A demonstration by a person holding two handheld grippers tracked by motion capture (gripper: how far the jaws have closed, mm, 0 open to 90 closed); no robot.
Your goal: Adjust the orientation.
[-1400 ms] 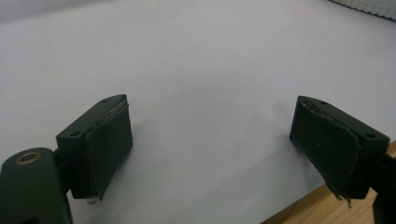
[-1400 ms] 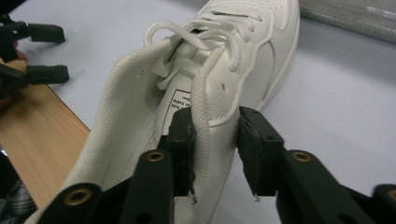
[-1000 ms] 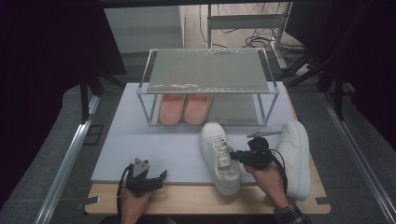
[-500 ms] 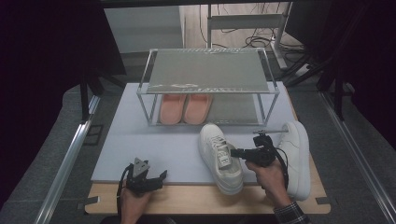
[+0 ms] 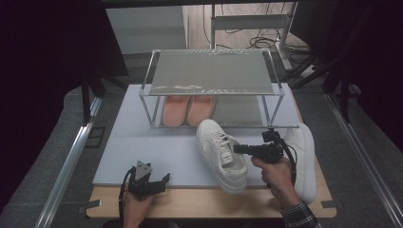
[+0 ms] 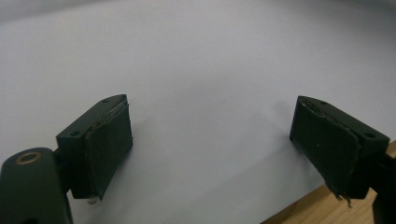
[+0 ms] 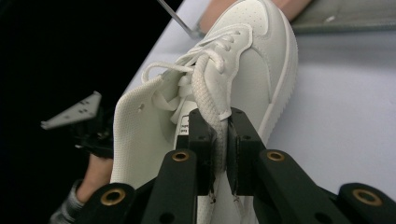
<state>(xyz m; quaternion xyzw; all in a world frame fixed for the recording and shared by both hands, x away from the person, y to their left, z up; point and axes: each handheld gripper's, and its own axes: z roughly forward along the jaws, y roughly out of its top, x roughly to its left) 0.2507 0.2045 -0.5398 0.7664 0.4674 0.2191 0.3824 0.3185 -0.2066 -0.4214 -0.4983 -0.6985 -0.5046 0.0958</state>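
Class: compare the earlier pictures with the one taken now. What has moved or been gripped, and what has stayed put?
The right tool shifted slightly leftward, jaws shut on the side collar of the near white shoe, whose toe swung slightly left. The left tool, open, the other white shoe, the pink slippers and the rack stayed put.

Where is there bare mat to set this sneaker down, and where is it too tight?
Free: the grey mat between the rack, the left gripper and the held sneaker; also left of the pink slippers. Crowded: the right side, where the right gripper, both sneakers and the rack's leg sit close together.
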